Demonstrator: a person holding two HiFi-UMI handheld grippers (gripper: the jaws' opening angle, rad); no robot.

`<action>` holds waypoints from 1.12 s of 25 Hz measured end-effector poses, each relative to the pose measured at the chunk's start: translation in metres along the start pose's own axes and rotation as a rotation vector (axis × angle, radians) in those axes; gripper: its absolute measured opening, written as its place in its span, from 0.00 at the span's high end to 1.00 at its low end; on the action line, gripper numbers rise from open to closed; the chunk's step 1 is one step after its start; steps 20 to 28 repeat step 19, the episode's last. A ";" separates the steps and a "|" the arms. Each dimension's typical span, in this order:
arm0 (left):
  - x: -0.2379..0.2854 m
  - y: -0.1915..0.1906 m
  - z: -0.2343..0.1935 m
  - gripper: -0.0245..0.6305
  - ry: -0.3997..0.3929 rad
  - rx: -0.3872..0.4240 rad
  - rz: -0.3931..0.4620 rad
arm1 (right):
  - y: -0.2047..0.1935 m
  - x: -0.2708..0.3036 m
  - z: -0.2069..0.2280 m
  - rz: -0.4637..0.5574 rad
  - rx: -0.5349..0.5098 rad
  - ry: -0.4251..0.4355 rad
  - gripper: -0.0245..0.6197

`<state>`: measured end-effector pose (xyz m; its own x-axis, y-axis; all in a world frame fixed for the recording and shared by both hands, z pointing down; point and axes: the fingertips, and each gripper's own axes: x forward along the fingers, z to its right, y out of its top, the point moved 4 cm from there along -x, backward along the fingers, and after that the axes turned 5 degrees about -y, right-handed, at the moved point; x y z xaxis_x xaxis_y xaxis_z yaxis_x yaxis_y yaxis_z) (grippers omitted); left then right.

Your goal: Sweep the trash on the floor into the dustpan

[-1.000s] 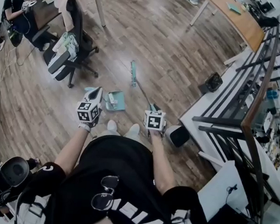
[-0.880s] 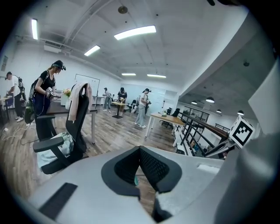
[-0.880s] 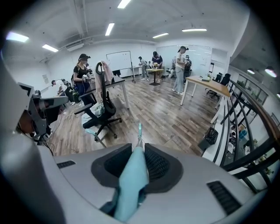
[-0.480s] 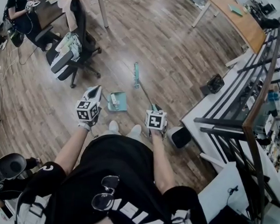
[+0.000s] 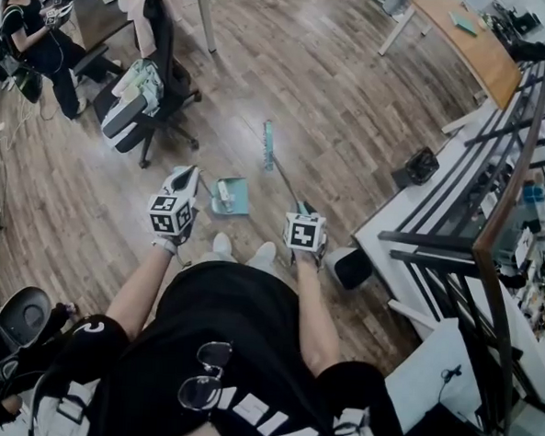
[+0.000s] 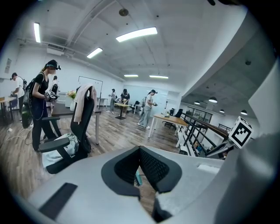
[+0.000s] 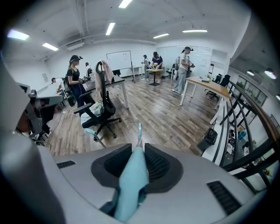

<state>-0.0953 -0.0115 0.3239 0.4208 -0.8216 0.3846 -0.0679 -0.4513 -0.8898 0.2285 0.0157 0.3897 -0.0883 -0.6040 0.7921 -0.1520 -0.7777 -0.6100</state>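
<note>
The teal dustpan (image 5: 232, 201) lies on the wood floor just ahead of my feet, with a pale piece of trash (image 5: 221, 194) in it. My left gripper (image 5: 192, 173) is to its left, shut on the dustpan's thin handle; in the left gripper view the left gripper (image 6: 139, 151) has its jaws together, with a teal sliver (image 6: 138, 177) in the gap. My right gripper (image 5: 300, 212) is shut on the broom's teal handle (image 7: 133, 183). The broom head (image 5: 269, 146) rests on the floor beyond the dustpan and shows again as the broom head (image 7: 139, 129) past the right gripper (image 7: 139, 149).
An office chair (image 5: 148, 76) draped with clothes stands to the far left. A small black bin (image 5: 348, 265) sits by my right foot. A white desk with a dark railing (image 5: 438, 213) runs along the right. A seated person (image 5: 31, 32) is at the back left.
Both grippers keep their hold, and the broom and dustpan stay about where they were. The view has shifted slightly, and the seated person at the back left has moved.
</note>
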 end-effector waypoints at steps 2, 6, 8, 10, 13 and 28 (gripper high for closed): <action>-0.002 0.001 -0.001 0.96 0.002 0.001 0.001 | 0.001 0.000 -0.002 0.006 -0.001 0.005 0.83; -0.004 0.001 0.001 0.96 0.006 0.004 0.001 | 0.000 -0.002 -0.002 0.007 0.002 0.011 0.83; -0.005 0.001 0.001 0.96 0.008 0.003 0.002 | 0.000 -0.002 -0.002 0.007 0.000 0.009 0.83; -0.006 0.000 0.001 0.96 0.011 0.002 0.003 | 0.000 -0.003 -0.002 0.007 -0.002 0.007 0.83; -0.007 -0.001 0.004 0.96 0.014 0.001 0.004 | -0.001 -0.005 -0.001 0.007 -0.002 0.009 0.83; -0.008 -0.002 0.003 0.96 0.019 -0.005 0.004 | -0.001 -0.005 -0.004 0.006 0.000 0.015 0.83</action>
